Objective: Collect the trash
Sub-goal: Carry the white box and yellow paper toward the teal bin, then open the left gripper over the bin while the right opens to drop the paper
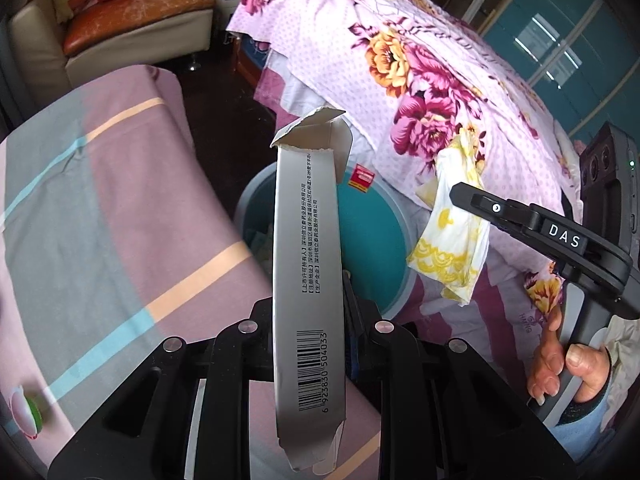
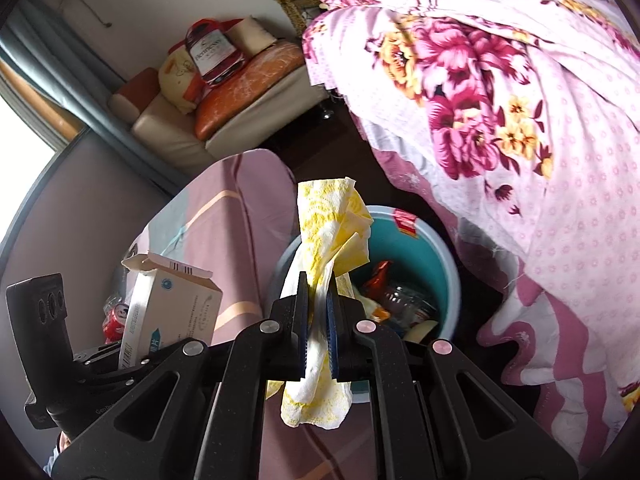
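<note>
teal bin (image 2: 436, 268) at 12 o'clock of both cameras, part-filled with wrappers, wedged between striped cover (image 1: 120, 200) and floral quilt (image 2: 500, 120). left gripper (image 1: 308, 320) clamped on torn carton (image 1: 308, 272) — upright, blocking bin view. right gripper (image 2: 318, 320) pinching yellow-white tissue (image 2: 332, 232) just before bin rim; right hand (image 1: 560, 364) gripping handle at 4 o'clock.
</note>
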